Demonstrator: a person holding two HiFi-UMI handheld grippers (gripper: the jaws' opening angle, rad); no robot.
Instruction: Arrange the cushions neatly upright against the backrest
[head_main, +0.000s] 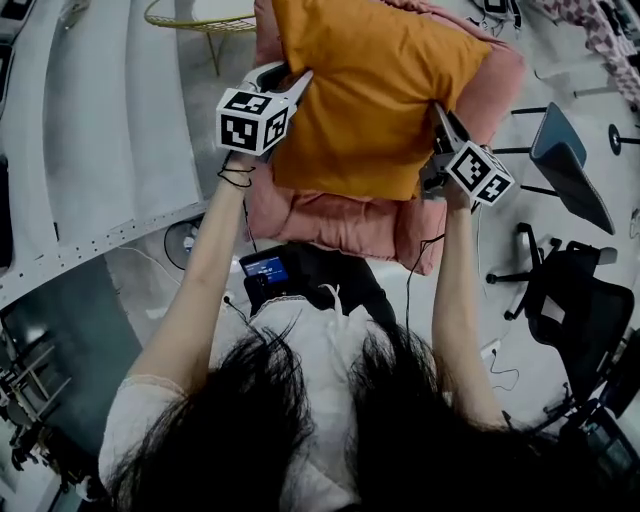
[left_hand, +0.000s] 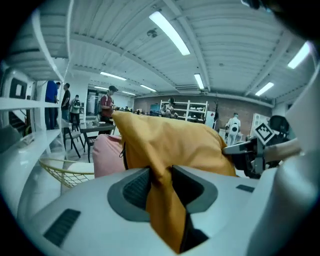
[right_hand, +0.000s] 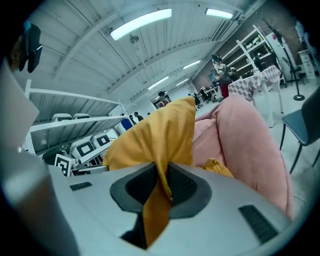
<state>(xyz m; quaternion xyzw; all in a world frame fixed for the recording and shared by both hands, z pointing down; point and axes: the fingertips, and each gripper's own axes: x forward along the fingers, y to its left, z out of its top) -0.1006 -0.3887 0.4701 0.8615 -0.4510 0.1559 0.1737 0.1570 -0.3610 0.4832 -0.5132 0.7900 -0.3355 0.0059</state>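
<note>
A mustard-yellow cushion (head_main: 370, 90) hangs lifted between my two grippers, above a pink padded seat (head_main: 340, 225). My left gripper (head_main: 292, 88) is shut on the cushion's left edge; in the left gripper view the yellow fabric (left_hand: 170, 145) is pinched between the pads of that gripper (left_hand: 161, 182). My right gripper (head_main: 440, 122) is shut on the right edge, and the right gripper view shows a fold of the cushion (right_hand: 155, 135) clamped in this gripper (right_hand: 162, 182). A pink cushion (right_hand: 245, 145) rises just behind it. The pink seat's backrest is mostly hidden by the yellow cushion.
A yellow wire-frame chair (head_main: 195, 20) stands to the far left of the pink seat. A grey chair (head_main: 565, 160) and black office chairs (head_main: 575, 300) stand at the right. White stepped panels (head_main: 100, 130) run along the left. Several people stand by tables in the background (left_hand: 106, 107).
</note>
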